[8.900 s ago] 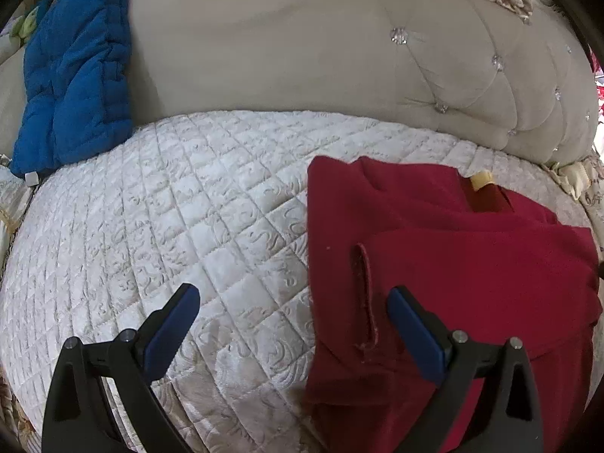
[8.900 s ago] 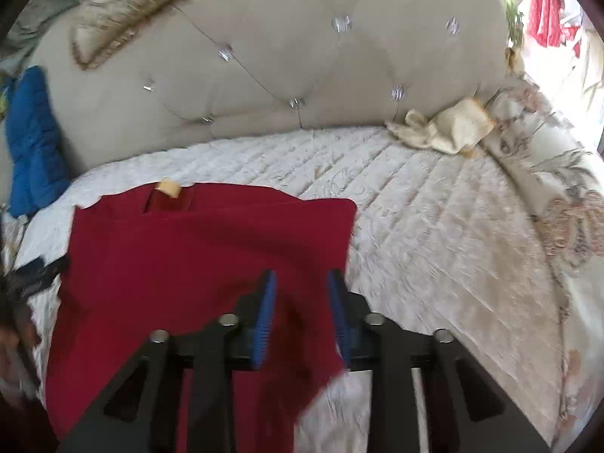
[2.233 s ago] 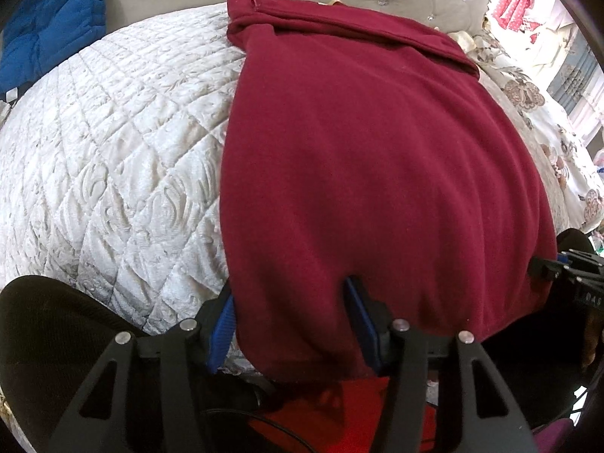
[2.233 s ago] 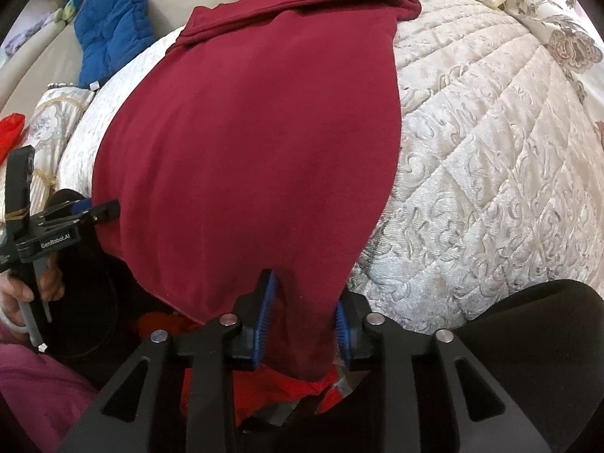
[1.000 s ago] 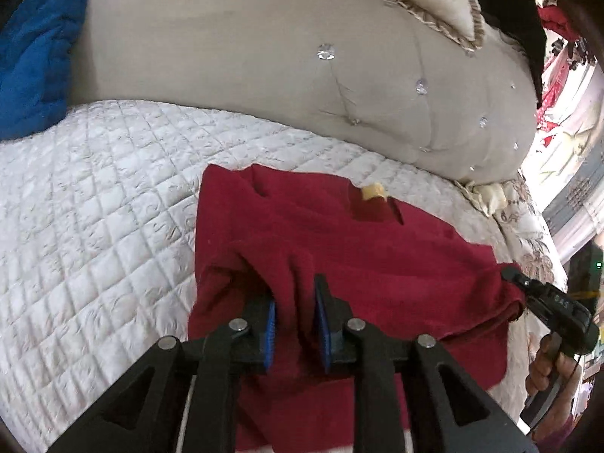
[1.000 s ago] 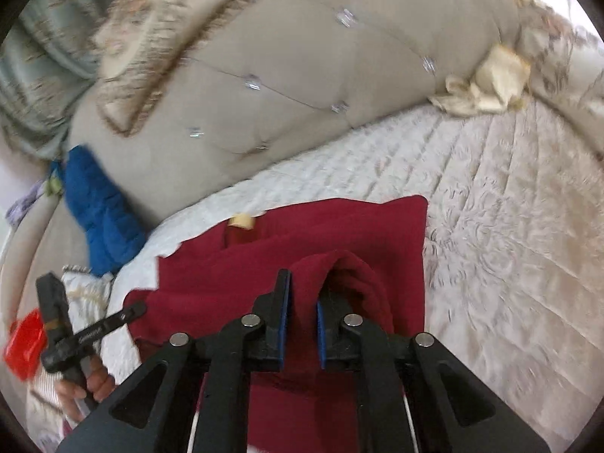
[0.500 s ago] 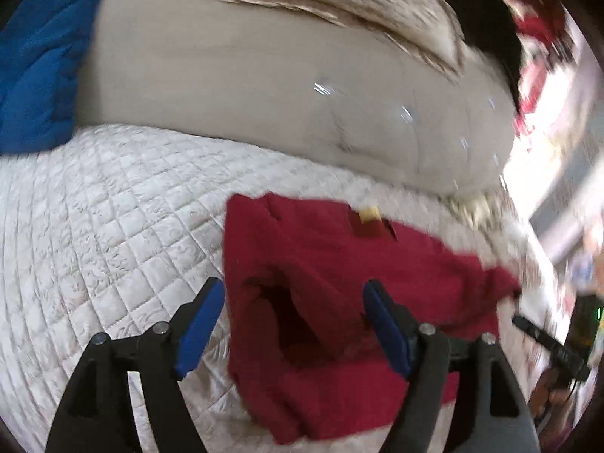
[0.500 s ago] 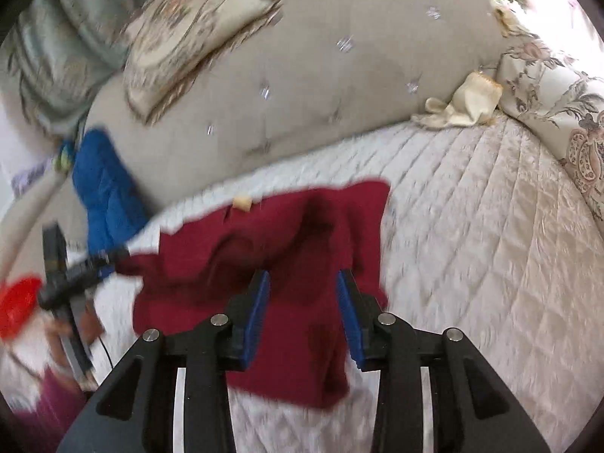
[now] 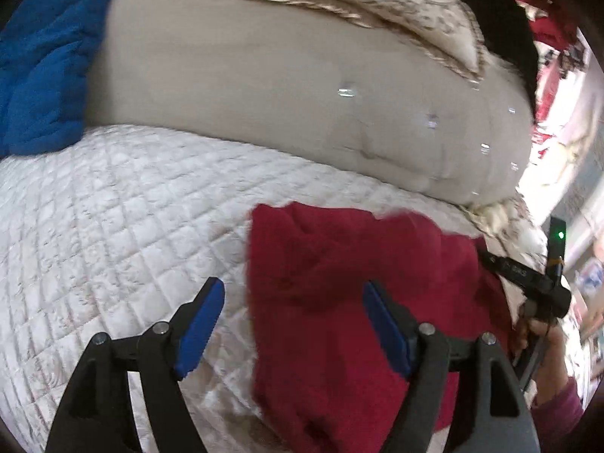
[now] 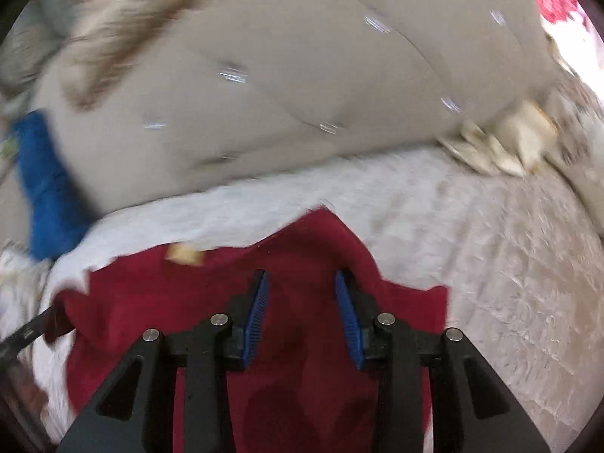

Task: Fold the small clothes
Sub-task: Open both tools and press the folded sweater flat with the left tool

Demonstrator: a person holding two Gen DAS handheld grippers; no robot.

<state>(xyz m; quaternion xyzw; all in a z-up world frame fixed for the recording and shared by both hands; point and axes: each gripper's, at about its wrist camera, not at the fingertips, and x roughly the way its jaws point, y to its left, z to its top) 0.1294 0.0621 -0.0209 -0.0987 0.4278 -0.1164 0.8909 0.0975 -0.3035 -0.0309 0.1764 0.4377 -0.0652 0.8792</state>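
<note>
Left wrist view: the left gripper [image 9: 292, 324] hangs with its blue-padded fingers [image 9: 198, 322] spread wide, nothing between them, above the red garment [image 9: 339, 264], which lies bunched on the white quilted bedspread [image 9: 113, 207] below the beige tufted headboard [image 9: 264, 94]. A blue blanket [image 9: 41, 75] sits far left, and the right gripper [image 9: 528, 283] shows at the right edge. Right wrist view, blurred: the right gripper [image 10: 302, 317] holds its fingers moderately apart, gripping nothing, over the red garment [image 10: 170, 302], its tan label [image 10: 183, 253] showing; a cream cloth [image 10: 498, 139] lies crumpled by the headboard [image 10: 302, 75].
</note>
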